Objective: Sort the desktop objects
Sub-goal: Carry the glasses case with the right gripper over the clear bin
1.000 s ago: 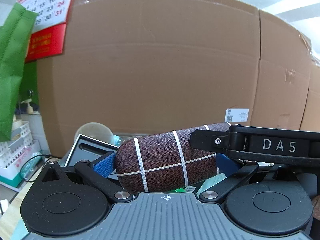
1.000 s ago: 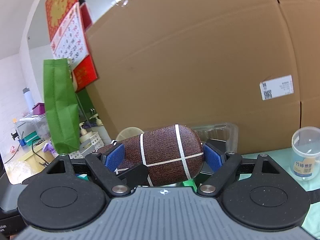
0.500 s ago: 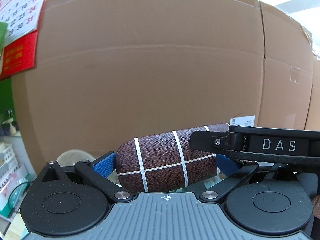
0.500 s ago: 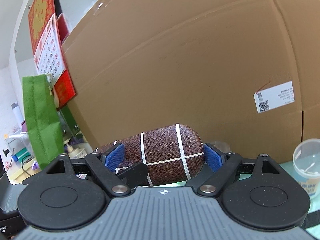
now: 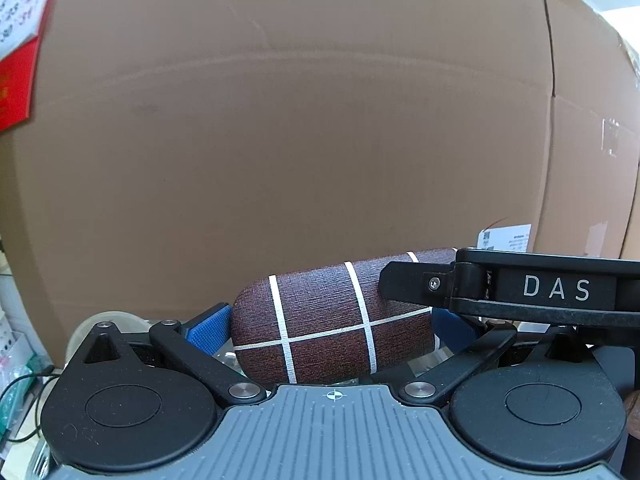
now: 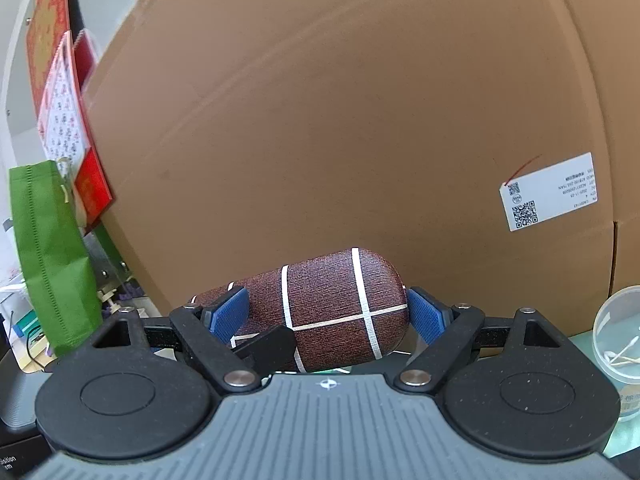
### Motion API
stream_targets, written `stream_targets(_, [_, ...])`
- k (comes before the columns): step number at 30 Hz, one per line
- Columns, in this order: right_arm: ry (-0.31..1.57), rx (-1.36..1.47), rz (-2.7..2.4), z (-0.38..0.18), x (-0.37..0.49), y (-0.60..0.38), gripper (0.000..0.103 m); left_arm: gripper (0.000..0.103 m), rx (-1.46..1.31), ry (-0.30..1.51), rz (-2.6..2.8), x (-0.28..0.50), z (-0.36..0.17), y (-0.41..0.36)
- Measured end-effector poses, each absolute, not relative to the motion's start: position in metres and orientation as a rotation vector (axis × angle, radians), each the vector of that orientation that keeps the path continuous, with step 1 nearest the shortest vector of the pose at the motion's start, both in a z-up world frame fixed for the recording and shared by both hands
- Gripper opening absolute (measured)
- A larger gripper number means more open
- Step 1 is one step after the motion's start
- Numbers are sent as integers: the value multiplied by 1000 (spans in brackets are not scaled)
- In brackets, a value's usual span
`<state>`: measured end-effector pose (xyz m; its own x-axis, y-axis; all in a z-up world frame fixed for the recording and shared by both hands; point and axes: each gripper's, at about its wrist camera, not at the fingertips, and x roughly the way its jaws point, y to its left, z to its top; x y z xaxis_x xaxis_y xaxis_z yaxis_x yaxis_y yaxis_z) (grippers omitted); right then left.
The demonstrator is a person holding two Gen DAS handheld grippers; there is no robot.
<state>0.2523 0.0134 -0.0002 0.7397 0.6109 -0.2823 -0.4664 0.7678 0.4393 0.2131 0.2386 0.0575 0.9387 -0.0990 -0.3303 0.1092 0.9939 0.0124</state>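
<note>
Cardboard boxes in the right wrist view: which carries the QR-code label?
The large box directly behind the brown case, wearing the label; its right-hand neighbour shows none.

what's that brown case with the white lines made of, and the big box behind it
The brown case looks covered in woven fabric or textured leatherette, matte: fine crosshatched grain, inlaid white stripes. Whether the shell beneath is hard, I cannot tell. The big box is plain corrugated cardboard, matte brown, with creases, a flap seam and a stuck-on paper label.
</note>
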Motion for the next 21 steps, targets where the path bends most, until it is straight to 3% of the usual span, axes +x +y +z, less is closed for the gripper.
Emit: stream_targets(21, [489,402,577,-30,271,22,88,103,118,430,-159,259,40,241])
